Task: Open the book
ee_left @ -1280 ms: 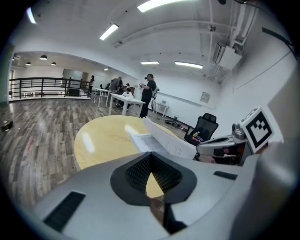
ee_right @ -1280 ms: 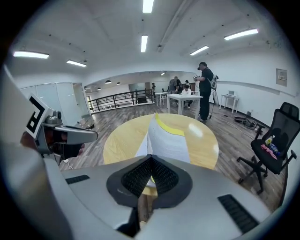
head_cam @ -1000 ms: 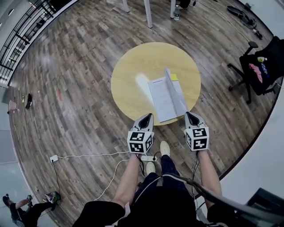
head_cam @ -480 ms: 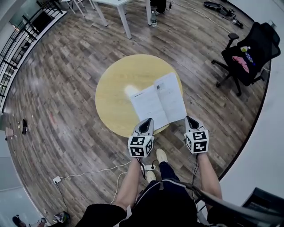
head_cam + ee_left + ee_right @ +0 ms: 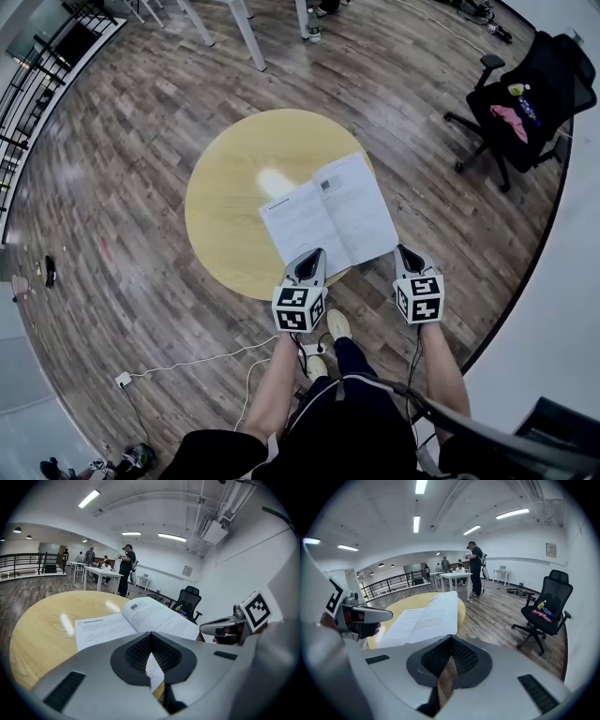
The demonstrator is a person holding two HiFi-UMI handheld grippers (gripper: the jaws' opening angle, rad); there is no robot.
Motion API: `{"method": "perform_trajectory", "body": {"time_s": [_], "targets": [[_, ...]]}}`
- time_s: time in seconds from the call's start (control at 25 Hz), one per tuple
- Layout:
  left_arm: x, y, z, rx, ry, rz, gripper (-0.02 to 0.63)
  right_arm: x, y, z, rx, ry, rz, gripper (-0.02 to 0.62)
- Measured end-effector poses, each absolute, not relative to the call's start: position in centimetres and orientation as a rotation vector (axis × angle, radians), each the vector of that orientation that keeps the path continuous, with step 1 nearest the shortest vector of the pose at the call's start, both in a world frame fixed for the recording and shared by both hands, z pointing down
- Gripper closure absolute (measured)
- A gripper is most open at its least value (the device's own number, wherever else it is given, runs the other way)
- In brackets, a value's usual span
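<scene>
White book open, just beyond left gripper

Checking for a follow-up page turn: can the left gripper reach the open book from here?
Probably yes: the left gripper hovers at the near edge of the book on the table, nothing between them. Its jaws are together and would need to open first.

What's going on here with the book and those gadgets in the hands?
A person holds a tool in each hand at the near edge of a round table. The book lies open and flat on it. The left tool and the right tool both have their jaws together, gripping nothing, tips close to the book's near edge.
</scene>
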State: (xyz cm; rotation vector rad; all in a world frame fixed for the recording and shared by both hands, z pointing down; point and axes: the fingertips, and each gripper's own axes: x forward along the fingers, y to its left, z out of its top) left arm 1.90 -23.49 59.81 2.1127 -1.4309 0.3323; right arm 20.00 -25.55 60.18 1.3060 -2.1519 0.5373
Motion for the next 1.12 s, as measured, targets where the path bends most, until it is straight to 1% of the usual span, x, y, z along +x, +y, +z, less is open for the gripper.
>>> {"method": "perform_trajectory", "body": {"time_s": [1.12], "targets": [[2.0, -25.9, 65.0, 2.108, -1.366, 0.469, 0.607, 22.8, -28.8, 69.4, 1.349, -2.031, 0.671, 0.589]]}}
